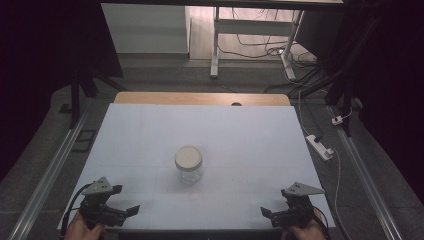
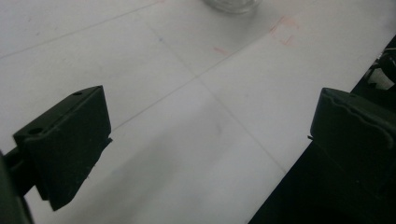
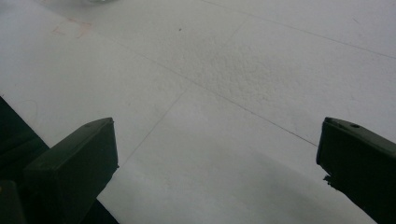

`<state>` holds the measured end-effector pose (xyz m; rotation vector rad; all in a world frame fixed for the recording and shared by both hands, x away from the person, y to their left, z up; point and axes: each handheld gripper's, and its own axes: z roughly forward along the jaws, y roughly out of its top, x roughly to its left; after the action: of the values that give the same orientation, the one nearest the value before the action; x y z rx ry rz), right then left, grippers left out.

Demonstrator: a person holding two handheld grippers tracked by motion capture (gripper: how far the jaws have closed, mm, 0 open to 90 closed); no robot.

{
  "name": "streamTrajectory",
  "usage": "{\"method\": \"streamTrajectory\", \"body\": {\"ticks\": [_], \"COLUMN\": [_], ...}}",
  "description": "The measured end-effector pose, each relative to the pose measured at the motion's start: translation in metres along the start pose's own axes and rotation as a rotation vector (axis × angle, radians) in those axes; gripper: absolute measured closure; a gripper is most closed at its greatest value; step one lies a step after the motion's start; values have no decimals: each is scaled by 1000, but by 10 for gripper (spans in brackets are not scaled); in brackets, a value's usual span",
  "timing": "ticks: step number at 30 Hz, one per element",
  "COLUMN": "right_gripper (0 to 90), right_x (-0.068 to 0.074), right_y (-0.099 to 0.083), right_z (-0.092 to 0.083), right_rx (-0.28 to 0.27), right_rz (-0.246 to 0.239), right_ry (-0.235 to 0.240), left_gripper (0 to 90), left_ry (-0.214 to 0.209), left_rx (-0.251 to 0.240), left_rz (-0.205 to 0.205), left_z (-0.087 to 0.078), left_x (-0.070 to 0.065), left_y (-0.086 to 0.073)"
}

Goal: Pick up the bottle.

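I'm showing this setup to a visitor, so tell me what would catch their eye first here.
The small clear glass jar with a round cream lid stands alone near the middle of the white table top. Flanking it at the near edge, the left tool and the right tool sit in the person's hands, both with jaws wide apart and holding nothing.

Before me a white surface [image 1: 150,145] carries a clear glass jar [image 1: 188,164] with a pale lid near its middle. A white power strip [image 1: 320,147] lies on the floor to the right, cables beyond.
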<state>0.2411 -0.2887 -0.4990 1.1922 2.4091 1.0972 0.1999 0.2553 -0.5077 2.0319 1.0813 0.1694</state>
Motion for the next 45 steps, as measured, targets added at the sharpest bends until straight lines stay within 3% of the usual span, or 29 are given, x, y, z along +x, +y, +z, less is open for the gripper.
{"method": "streamTrajectory", "body": {"ticks": [7, 11, 17, 29, 39, 45], "right_gripper": [0, 0, 0, 0, 0, 0], "right_x": [0, 0, 0, 0, 1, 1], "right_y": [0, 0, 0, 0, 0, 0], "right_z": [0, 1, 1, 1, 1, 1], "right_rx": [2, 5, 5, 8, 8, 9], "right_rz": [-1, -5, -4, -3, -13, -12], "right_ry": [0, 0, 1, 3, 0, -1], "left_gripper": [0, 0, 0, 0, 0, 0], "left_ry": [28, 21, 8, -30, -81, -75], "left_rx": [21, 32, 3, 5, 8, 25], "left_rz": [51, 61, 105, 142, 114, 147], "left_z": [11, 18, 29, 51, 70, 80], "left_x": [-3, -2, -1, 0, 0, -1], "left_y": [11, 17, 26, 46, 64, 74]}}
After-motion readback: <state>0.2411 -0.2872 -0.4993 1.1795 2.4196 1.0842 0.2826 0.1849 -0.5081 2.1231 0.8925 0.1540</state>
